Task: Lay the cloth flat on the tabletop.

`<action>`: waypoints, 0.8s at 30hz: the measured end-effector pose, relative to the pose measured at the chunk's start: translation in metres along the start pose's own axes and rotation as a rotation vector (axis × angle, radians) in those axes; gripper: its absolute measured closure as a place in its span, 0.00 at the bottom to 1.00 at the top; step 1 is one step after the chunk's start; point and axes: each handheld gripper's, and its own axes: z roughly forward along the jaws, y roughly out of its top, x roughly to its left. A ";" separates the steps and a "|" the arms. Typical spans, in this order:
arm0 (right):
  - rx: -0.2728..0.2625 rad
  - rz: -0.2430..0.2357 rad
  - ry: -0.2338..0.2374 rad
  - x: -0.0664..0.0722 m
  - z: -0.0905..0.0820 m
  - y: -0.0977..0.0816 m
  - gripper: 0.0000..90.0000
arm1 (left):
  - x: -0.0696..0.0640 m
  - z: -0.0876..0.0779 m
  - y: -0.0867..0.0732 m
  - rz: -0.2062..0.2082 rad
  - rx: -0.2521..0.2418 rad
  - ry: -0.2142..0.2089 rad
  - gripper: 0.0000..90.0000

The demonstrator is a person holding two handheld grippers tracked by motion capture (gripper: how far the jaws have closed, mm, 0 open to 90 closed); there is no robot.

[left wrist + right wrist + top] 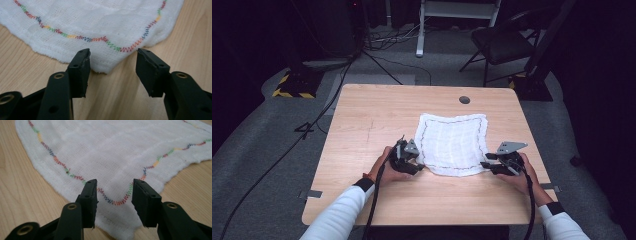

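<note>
White woven cloth (pixel 453 144) with wavy multicoloured edge stitching, flat on the table's right half

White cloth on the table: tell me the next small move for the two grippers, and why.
Probably close both sets of jaws on the near corners. The white cloth lies flat on the table. The left gripper and the right gripper each stand open with a near corner between the jaws, pads not pressing on it. Nothing is gripped yet, so no lift or fold can begin.

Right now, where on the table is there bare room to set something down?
Bare wood lies left of the white cloth, along the table far edge beside the grommet hole, and across the near edge. Crowded: the cloth's near corners, where the left gripper and right gripper sit.
</note>
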 end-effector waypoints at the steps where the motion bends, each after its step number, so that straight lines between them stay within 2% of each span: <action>1: 0.003 0.007 -0.003 -0.001 0.001 -0.001 0.63 | 0.001 0.001 0.000 0.007 -0.002 0.005 0.54; 7: 0.023 0.033 -0.016 -0.005 0.003 -0.005 0.63 | 0.000 0.006 0.007 0.079 0.000 0.036 0.81; 8: 0.025 0.046 -0.020 -0.006 0.003 -0.007 0.62 | 0.000 0.006 0.009 0.075 0.005 0.034 0.84; 10: 0.022 0.061 -0.021 -0.008 0.004 -0.008 0.61 | 0.001 0.002 0.011 0.075 -0.014 0.020 0.89; 15: 0.027 0.072 -0.044 -0.009 0.003 -0.009 0.60 | 0.005 -0.019 0.014 0.057 -0.100 0.006 0.92; 17: 0.029 0.074 -0.052 -0.009 0.002 -0.009 0.64 | 0.006 -0.030 0.015 0.043 -0.131 -0.011 0.92; 19: 0.030 0.069 -0.060 -0.009 0.000 -0.009 0.68 | 0.007 -0.037 0.018 0.036 -0.151 0.002 0.91; 21: 0.034 0.065 -0.080 -0.009 0.001 -0.008 0.70 | 0.009 -0.038 0.021 0.028 -0.162 0.018 0.91; 24: 0.029 0.092 -0.088 -0.012 0.005 -0.007 0.73 | 0.016 -0.028 0.031 0.021 -0.144 0.029 0.91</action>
